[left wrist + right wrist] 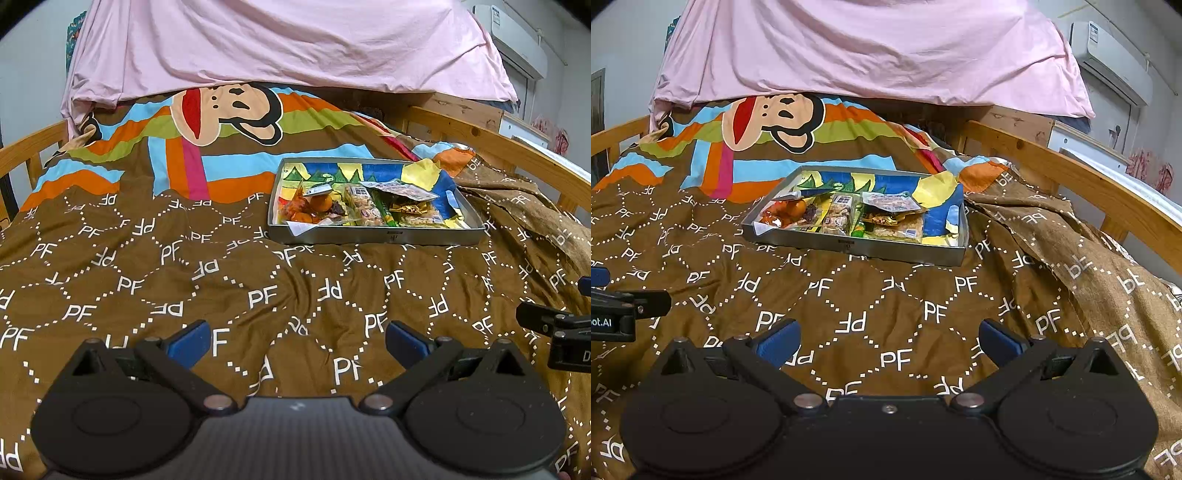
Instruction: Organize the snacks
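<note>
Much of the far side is hidden: a pink sheet (288,48) hangs over the head of the bed and covers what is behind it, and it also cuts off the top of the cartoon monkey face (768,122) printed on the quilt. The right edge of the quilt is folded back, so the letters there read reversed. In the left wrist view only a black part of the right gripper (886,343) enters at the right border, and in the right wrist view only a piece of the left gripper (295,343) shows at the left border, with a label cut off by the frame. The small print on the snack packets is too small to read. The metal tray (373,236) rests on the brown quilt (221,280), near the wooden bed rail (1071,173) on the right side. Inside it the snacks are packed close together at the near side: orange sweets in clear wrap (306,208), a packet of pale cakes (364,206), a flat transparent bag (890,201) that lies on top of the others, and a crispy bar (897,227). The tray bottom has a bright blue, yellow and green picture. Both claws have their blue fingers wide apart and hold nothing, above the quilt and well apart from the tray.
</note>
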